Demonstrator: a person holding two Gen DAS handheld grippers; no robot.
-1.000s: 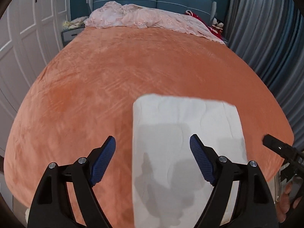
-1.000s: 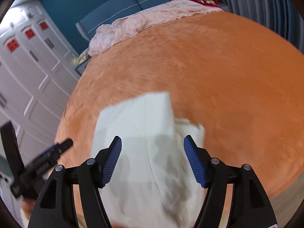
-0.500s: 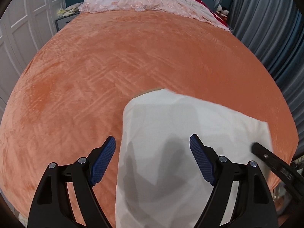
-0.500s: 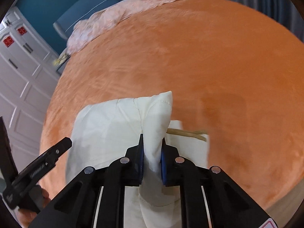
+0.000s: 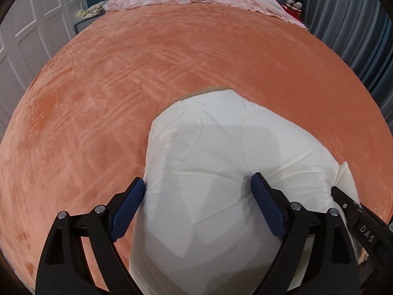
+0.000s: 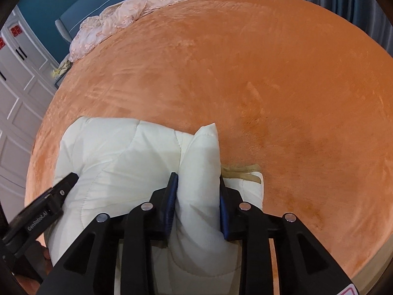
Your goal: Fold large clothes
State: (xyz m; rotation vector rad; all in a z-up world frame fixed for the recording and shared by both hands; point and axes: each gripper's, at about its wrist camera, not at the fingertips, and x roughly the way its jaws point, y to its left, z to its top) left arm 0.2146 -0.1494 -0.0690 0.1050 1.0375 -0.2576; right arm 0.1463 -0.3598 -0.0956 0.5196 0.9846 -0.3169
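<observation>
At the near edge of the orange bed cover (image 5: 172, 78) lies the white quilted garment (image 5: 211, 162), folded, its long axis running across both grippers. The right gripper (image 6: 197, 196), jaws just easing wider, clasps a raised corner. The left gripper (image 5: 196, 196) has just spread wider and straddles the padding; its pads seemingly only brush it.

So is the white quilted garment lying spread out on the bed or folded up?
Folded up: the white quilted garment sits as a thick, puffy bundle on the orange bedspread, with a doubled layer standing up in the right tongs.
</observation>
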